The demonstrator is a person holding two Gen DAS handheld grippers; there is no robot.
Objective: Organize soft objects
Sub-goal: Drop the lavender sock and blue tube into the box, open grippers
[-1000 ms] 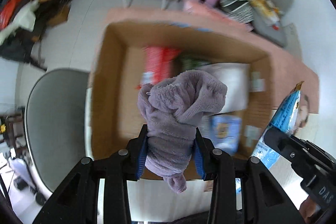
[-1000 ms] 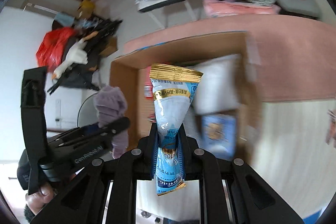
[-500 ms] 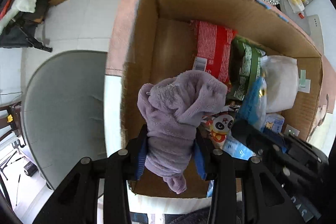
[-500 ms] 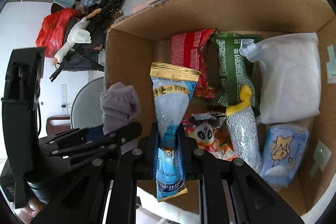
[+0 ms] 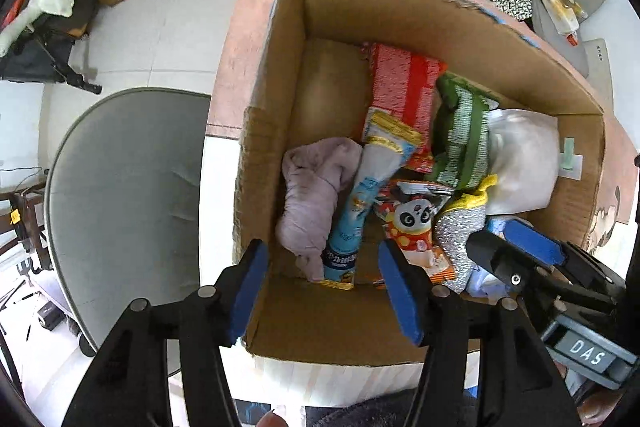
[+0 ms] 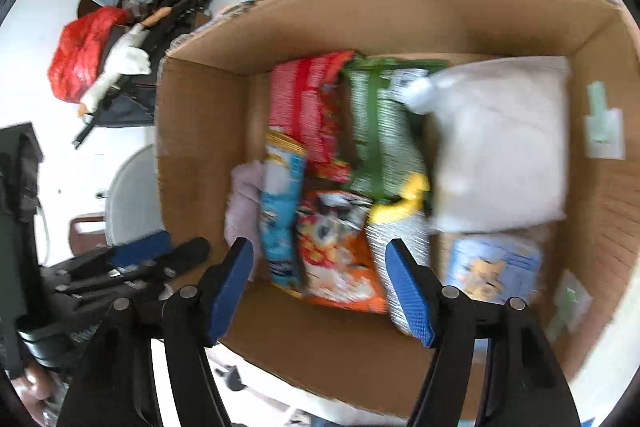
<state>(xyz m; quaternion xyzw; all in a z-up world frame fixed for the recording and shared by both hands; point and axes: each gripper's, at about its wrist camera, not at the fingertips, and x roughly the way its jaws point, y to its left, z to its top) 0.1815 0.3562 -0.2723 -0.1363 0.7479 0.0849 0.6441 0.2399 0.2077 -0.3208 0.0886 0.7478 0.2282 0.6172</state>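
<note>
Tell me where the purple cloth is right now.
In the left wrist view the purple cloth lies inside the cardboard box, against its left wall, with the blue packet leaning along its right side.

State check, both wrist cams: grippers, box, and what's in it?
left gripper: open, empty, above the box's near edge
right gripper: open, empty
cardboard box: open-topped, upright
purple fleece cloth: crumpled, lying in the box by its left wall
blue pouch: lying in the box, resting against the cloth
panda snack bag: lying flat, sealed
white pillow pack: lying against the right side
</note>
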